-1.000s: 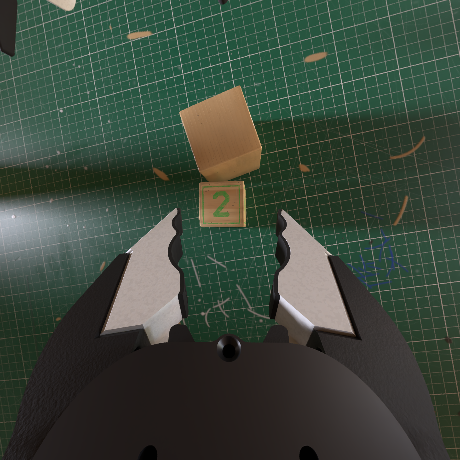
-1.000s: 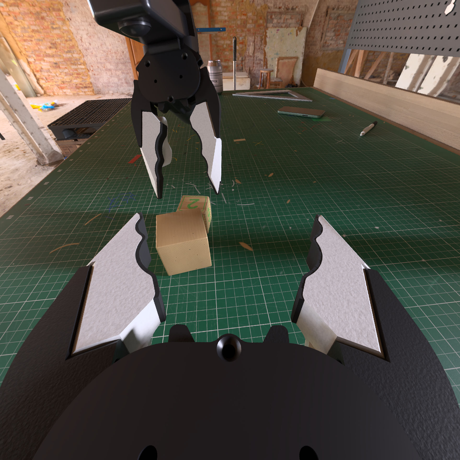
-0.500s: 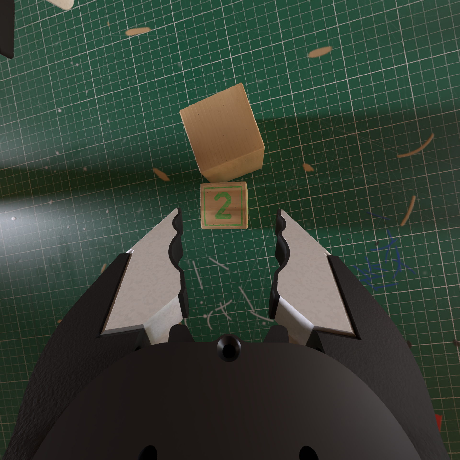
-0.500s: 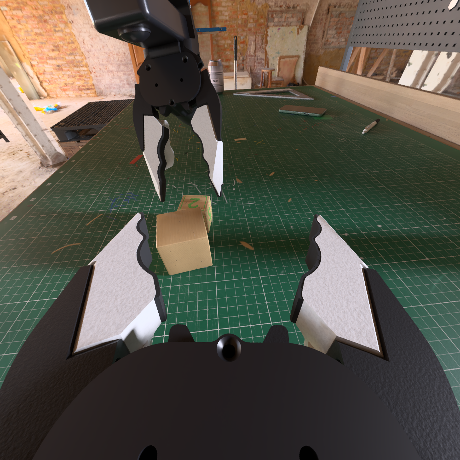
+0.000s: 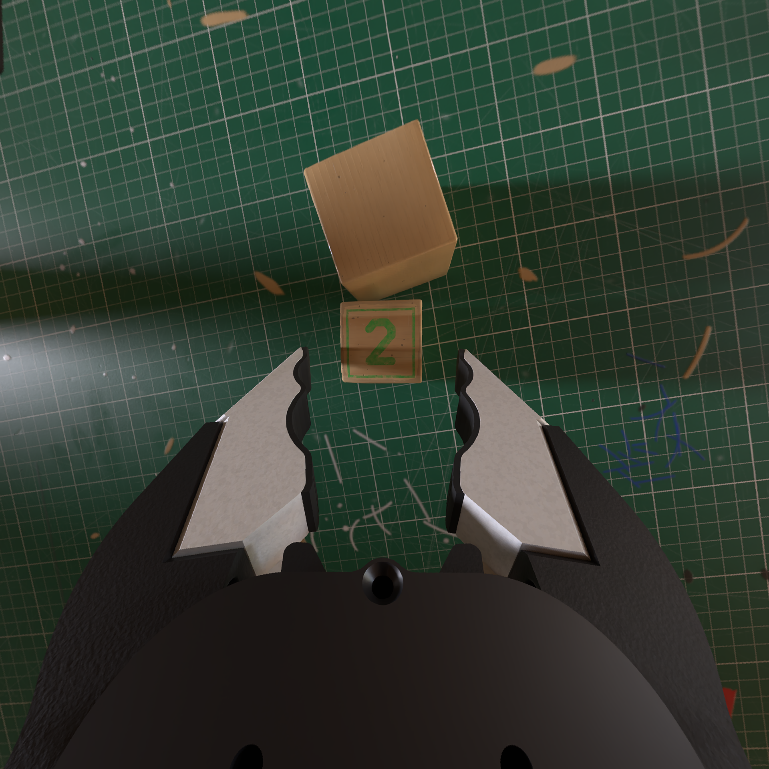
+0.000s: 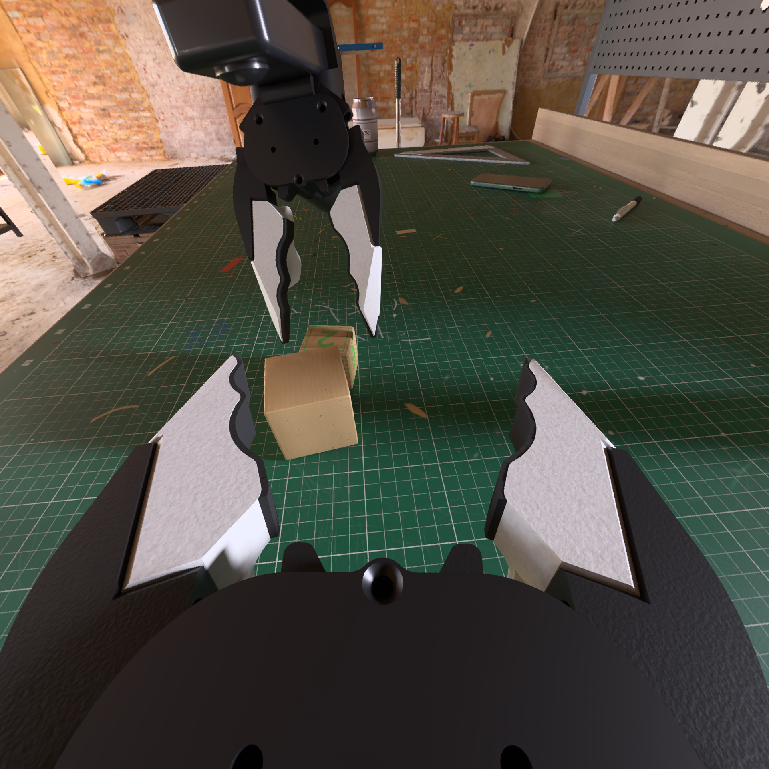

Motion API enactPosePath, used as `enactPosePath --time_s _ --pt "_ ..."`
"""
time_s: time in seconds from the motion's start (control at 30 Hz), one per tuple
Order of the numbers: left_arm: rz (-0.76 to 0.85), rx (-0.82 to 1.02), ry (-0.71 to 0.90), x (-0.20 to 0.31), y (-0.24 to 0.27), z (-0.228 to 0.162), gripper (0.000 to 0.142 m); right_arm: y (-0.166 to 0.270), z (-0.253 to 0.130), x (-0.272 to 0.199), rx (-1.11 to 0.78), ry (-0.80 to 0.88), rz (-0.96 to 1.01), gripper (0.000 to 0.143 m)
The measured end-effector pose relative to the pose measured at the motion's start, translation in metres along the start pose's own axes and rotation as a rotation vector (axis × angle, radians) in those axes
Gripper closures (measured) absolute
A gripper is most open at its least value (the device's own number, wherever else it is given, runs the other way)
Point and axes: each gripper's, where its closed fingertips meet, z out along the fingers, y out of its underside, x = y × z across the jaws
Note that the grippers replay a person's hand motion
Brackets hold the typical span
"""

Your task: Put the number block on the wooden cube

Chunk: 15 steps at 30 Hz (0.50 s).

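My left tool (image 5: 382, 366) hangs spread and empty above the number block (image 5: 380, 340), which sits on the surface (image 5: 166, 166) touching the wooden cube (image 5: 379, 210) at 12 o'clock. Right tool (image 6: 383, 366) released too. Descending crooked, I'd likely nudge the cube.

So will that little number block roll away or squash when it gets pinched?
Probably neither. The number block looks like solid wood with flat faces, so it should stay stiff and sit still. It sits right by the wooden cube, so a nudge may bump that.
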Motion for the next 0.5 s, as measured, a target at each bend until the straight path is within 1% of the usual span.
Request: enactPosePath --time_s 0.13,0.37,0.43,0.5 --pt "-0.011 -0.04 0.003 0.0 0.005 0.003 0.074 0.0 0.001 0.0 -0.003 -0.002 0.0 0.015" --pt "-0.029 -0.084 0.017 0.001 0.01 0.009 0.082 0.001 0.002 -0.001 -0.005 -0.003 -0.001 0.016" --pt "-0.03 -0.09 0.017 0.001 0.01 0.011 0.087 0.001 0.002 -0.001 -0.005 -0.002 -0.001 0.016" --pt "-0.031 -0.089 0.013 0.0 0.01 0.011 0.098 0.0 0.001 0.0 -0.003 0.0 -0.001 0.016"
